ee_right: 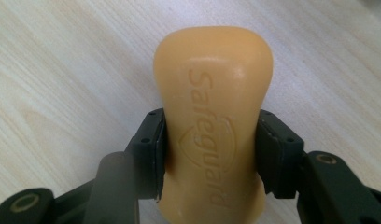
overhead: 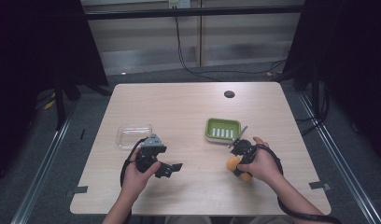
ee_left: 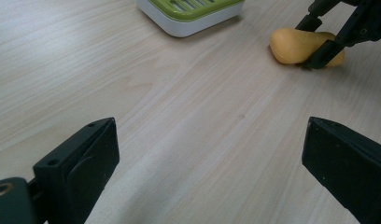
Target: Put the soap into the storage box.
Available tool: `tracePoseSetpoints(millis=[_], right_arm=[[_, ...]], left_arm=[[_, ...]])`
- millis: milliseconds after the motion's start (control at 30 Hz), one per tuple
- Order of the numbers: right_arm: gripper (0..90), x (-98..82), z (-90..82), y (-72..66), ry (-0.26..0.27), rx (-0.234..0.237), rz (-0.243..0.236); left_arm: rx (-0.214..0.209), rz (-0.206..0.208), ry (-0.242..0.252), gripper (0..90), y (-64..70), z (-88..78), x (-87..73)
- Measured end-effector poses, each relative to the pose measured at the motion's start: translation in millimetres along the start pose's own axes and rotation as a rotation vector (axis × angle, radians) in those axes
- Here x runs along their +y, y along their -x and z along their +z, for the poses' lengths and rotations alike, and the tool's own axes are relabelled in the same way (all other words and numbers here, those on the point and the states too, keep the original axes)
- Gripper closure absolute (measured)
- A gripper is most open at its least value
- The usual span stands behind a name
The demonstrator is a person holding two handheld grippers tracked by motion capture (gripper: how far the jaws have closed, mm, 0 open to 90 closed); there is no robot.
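One orange bar of soap (ee_right: 212,121), waisted in shape and stamped "Safeguard", lying flat on the pale wood-grain table (overhead: 188,116) near its front right. Pinched across the narrow waist by the right gripper (ee_right: 211,149), black pads pressed against both long sides; a sensible place to bite, since the flared ends should keep a slick bar from sliding out lengthwise. Not yet lifted, judging by the left gripper view, where the underside of the bar meets the wood with no gap. Held from the person's side, with the jaws pointing away and slightly left, toward the green-and-white slatted soap dish (overhead: 222,129) just beyond. Likely the destination, that dish: slots facing up, nothing in it, close enough for a short carry.

Further left, the left gripper (overhead: 166,169) resting low over bare table, jaws spread wide with nothing between them, aimed across toward the soap and the dish. Probably parked there to stay out of the way, or ready to steady the dish if it skids. Behind it, a clear shallow plastic tray (overhead: 134,136), square-cornered, near the left side of the table and well apart from the soap. Farther back, a small dark round grommet (overhead: 229,94) set into the tabletop.

Main risk in the coming lift: a smooth, rounded bar twisting between narrow pads.
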State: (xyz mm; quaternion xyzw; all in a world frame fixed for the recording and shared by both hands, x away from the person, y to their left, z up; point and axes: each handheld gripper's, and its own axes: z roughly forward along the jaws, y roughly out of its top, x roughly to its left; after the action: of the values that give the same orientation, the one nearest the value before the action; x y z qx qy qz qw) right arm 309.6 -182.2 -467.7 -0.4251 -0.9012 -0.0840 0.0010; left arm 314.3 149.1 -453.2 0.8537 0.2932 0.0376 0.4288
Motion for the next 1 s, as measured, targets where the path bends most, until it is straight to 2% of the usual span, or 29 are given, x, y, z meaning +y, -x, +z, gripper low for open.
tracePoseSetpoints(millis=[67,133,400,600,767,867,1000], right_arm=[[49.4,0.7,-0.4,0.0,-0.006,0.010,-0.001],[49.6,1.8,-1.9,0.9,-0.014,0.005,-0.022],[50.0,2.4,-8.8,2.9,-0.025,0.018,-0.030],[50.0,2.2,-7.3,1.5,-0.042,0.028,-0.024],[50.1,2.0,-7.5,2.0,-0.048,0.026,-0.001],[50.1,3.4,-11.3,3.1,-0.048,0.029,-0.021],[50.1,5.3,-17.2,5.2,-0.034,0.034,-0.022]], left_arm=[[0.001,0.002,-0.001,4.1,0.1,0.1,0.1],[0.003,0.004,-0.006,4.1,0.9,0.8,0.3],[0.002,0.008,-0.001,4.1,2.1,0.1,1.3],[0.002,0.011,-0.002,4.1,2.5,0.2,1.5],[0.004,0.010,-0.002,4.1,2.2,0.1,1.4],[0.004,0.011,-0.003,4.1,2.1,0.5,1.5],[0.003,0.011,-0.006,4.1,2.8,1.0,1.6]])
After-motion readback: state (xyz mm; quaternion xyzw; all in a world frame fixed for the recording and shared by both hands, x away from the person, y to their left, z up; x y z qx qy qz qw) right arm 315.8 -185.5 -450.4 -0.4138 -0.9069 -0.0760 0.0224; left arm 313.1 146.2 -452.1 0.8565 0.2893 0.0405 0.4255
